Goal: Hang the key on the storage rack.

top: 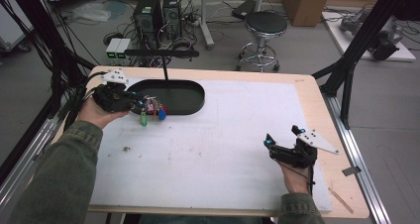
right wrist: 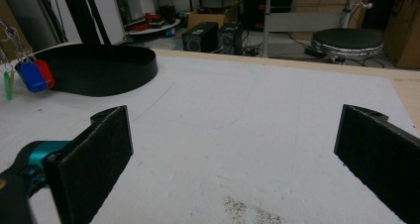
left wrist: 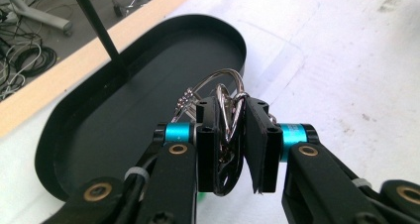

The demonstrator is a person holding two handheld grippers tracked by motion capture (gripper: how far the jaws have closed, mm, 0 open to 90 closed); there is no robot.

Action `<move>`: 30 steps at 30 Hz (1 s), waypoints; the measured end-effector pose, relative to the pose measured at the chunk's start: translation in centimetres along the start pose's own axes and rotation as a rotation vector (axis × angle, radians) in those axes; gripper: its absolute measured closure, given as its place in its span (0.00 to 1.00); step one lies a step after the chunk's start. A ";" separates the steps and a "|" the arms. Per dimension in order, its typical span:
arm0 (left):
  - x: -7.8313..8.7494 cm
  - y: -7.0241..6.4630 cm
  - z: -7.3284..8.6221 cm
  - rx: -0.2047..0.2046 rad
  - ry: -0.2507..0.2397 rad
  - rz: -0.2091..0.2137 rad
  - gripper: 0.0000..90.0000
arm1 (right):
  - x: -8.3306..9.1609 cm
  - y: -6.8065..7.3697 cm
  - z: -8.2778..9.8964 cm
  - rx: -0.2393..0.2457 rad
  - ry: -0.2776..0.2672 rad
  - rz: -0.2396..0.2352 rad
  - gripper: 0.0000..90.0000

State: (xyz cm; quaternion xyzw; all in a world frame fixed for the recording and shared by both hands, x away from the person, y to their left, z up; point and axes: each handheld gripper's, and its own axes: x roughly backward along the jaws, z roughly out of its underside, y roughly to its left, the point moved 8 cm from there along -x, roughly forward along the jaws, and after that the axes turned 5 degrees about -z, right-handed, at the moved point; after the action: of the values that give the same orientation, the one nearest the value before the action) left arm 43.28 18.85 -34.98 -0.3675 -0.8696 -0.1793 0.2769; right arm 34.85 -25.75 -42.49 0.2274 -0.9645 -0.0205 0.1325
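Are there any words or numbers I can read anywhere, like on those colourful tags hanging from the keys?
No text can be read anywhere.
Key tags, green, blue and red, hanging from the key rings in the left gripper: too small to tell if anything is written on them.
Black tray: plain, no label.
Computer towers on the floor: any markings are too blurred to read.

The left gripper's point(left wrist: 233, 149) jaws hide the key bunch's point(left wrist: 225, 110) lower rings (tags too).
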 end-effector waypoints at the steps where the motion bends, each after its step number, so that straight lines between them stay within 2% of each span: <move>1: 0.2 0.0 -0.3 -0.003 -0.006 -0.003 0.85 | 0.0 0.0 0.0 0.001 -0.002 0.000 0.01; 8: 1.3 0.8 -2.1 -0.004 -0.047 -0.013 0.85 | 0.0 0.0 0.0 -0.003 -0.004 0.000 0.01; 9: 1.4 0.9 -2.2 0.006 -0.055 -0.013 0.85 | 0.0 0.0 0.0 -0.003 -0.002 0.000 0.01; 14: 1.6 1.8 -2.7 0.014 -0.060 -0.029 0.85 | 0.0 -0.1 0.0 -0.010 0.001 0.000 0.01; 21: 1.7 2.8 -4.2 0.028 -0.083 -0.040 0.85 | 0.0 -0.1 0.0 -0.022 0.002 0.000 0.01; 26: 1.7 3.8 -5.0 0.034 -0.069 -0.048 0.85 | 0.1 -0.1 0.0 -0.013 0.004 0.002 0.01; 30: 1.5 4.6 -5.4 0.030 -0.073 -0.080 0.85 | 0.1 -0.1 0.0 -0.005 0.005 0.009 0.01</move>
State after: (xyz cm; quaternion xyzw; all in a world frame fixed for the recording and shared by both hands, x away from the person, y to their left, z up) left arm 47.74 19.93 -29.34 -0.3346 -0.8957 -0.1637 0.2429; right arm 34.80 -25.88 -42.51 0.2228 -0.9652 -0.0217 0.1355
